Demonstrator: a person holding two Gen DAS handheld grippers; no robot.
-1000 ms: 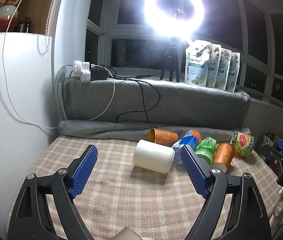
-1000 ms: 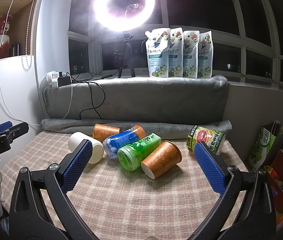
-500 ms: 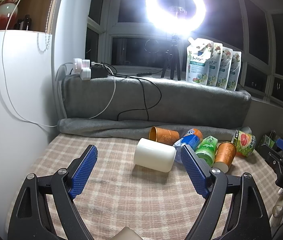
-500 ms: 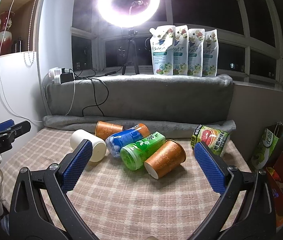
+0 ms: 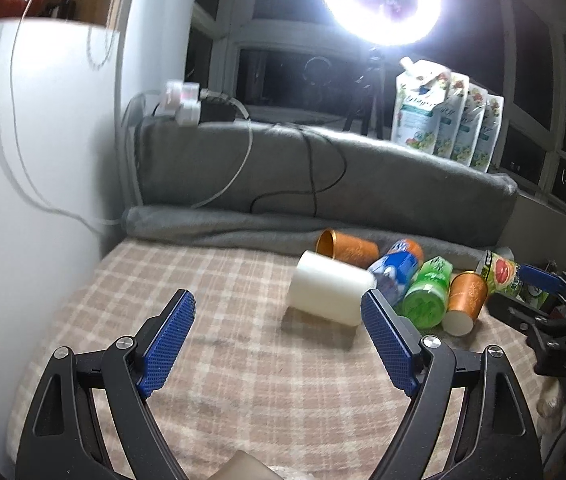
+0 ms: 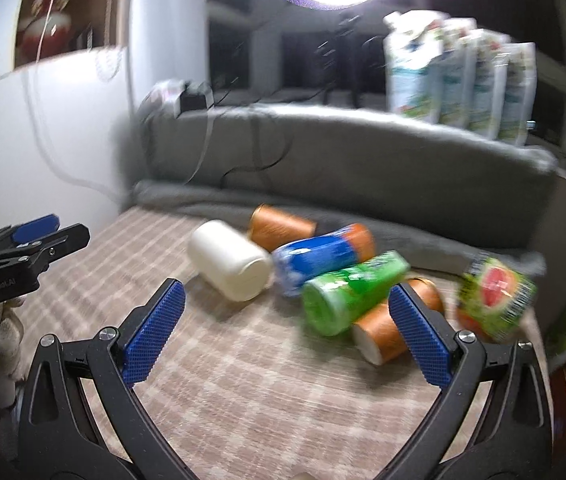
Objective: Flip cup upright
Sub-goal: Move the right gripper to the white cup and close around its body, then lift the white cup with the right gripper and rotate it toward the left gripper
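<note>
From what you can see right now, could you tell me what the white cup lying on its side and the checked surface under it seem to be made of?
The white cylindrical cup looks like matte plastic or coated paper: smooth, opaque, no shine. The beige checked surface looks like woven cloth, with soft weave and slight rumples.

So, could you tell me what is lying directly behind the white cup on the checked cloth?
Behind the white cup lies an orange cup on its side, then the grey rolled blanket. Whether the cups touch is hidden.
</note>
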